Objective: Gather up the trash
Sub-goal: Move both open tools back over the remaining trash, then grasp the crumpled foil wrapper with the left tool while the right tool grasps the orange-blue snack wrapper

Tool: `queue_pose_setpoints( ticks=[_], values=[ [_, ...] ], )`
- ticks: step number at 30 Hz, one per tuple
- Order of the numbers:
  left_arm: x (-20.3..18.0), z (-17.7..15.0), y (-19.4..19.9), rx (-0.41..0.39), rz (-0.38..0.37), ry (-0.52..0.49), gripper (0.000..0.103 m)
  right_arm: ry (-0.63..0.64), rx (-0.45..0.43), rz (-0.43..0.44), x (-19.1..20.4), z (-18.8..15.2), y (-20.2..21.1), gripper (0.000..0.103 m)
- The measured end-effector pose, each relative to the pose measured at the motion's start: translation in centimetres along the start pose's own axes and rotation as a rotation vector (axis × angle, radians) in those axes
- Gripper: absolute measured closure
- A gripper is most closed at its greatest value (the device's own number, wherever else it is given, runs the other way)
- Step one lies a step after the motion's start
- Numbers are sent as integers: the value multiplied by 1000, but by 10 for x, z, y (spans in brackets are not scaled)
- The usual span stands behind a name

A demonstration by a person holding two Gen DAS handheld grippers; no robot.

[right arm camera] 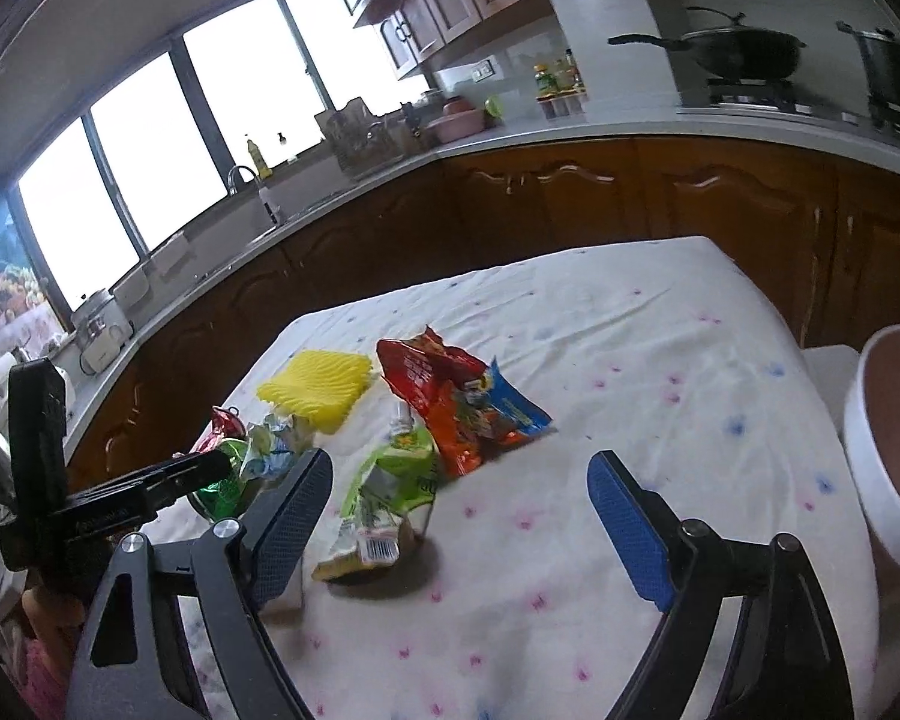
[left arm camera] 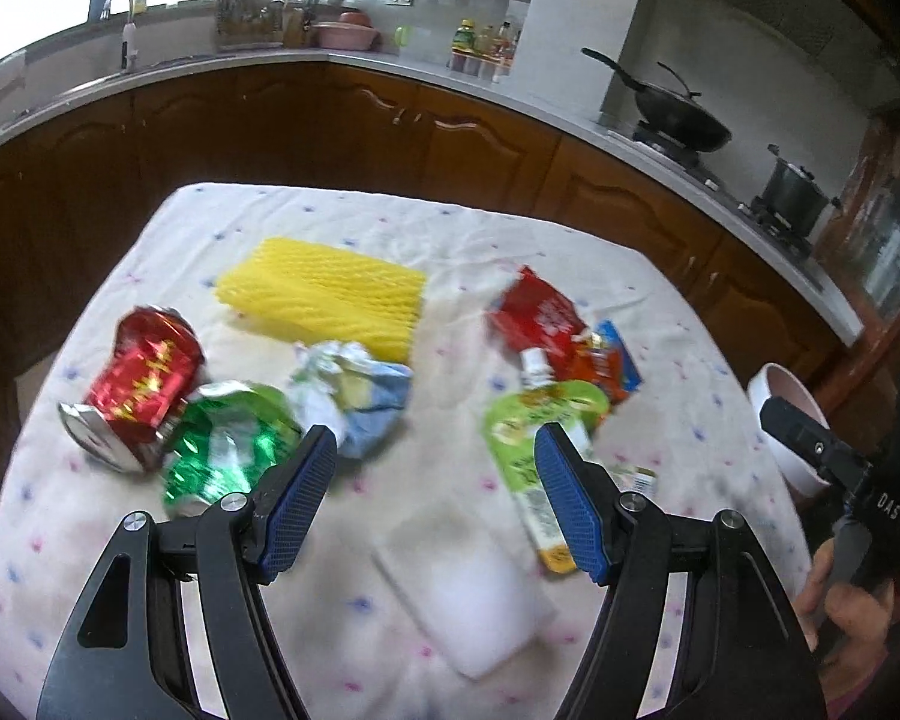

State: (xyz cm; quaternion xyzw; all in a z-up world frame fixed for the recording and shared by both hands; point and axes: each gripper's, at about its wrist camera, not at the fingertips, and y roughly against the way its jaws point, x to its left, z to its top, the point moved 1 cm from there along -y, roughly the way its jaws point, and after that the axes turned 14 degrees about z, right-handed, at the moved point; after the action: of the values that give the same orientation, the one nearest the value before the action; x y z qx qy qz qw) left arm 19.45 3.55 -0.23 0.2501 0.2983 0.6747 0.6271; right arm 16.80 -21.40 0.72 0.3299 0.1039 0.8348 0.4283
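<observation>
The left tool [left arm camera: 435,468] hangs low over the cloth-covered bench [left arm camera: 660,300] with its blue-padded fingers [left arm camera: 297,510] spread wide apart and nothing between them. In the lower middle of the left wrist view, under that gap, lies a flat white foam block [left arm camera: 468,594]. Behind the right-hand finger rests a crumpled green drink pouch with a white spout [left arm camera: 534,420], its lower end printed with a barcode. Just beyond it, at centre right, a torn red and orange snack wrapper with a blue edge [left arm camera: 564,336] touches the pouch's spout end. In the centre sits a yellow ridged foam fruit net [left arm camera: 324,294], and just in front of it a crumpled white and pale blue wrapper [left arm camera: 354,390]. At the left a crushed red drink can with gold lettering [left arm camera: 138,384] leans against a crushed green can [left arm camera: 228,438].

The right tool [right arm camera: 459,516] is likewise spread wide and holds nothing; it hovers over bare cloth at the lower centre of the right wrist view, with the green pouch just right of its left-hand finger. At the right edge of that view stands a white-rimmed bin with a brownish inside [right arm camera: 876,468], beside the bench.
</observation>
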Motion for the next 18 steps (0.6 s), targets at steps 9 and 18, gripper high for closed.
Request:
queue_pose_setpoints(
  ticks=[9, 18],
  values=[
    [13, 14, -35, 43, 68, -37, 33, 26, 56, 0, -1, 13, -39, 43],
    [1, 15, -60, 85, 94, -122, 39, 38, 132, -12, -14, 19, -81, 57]
  ],
)
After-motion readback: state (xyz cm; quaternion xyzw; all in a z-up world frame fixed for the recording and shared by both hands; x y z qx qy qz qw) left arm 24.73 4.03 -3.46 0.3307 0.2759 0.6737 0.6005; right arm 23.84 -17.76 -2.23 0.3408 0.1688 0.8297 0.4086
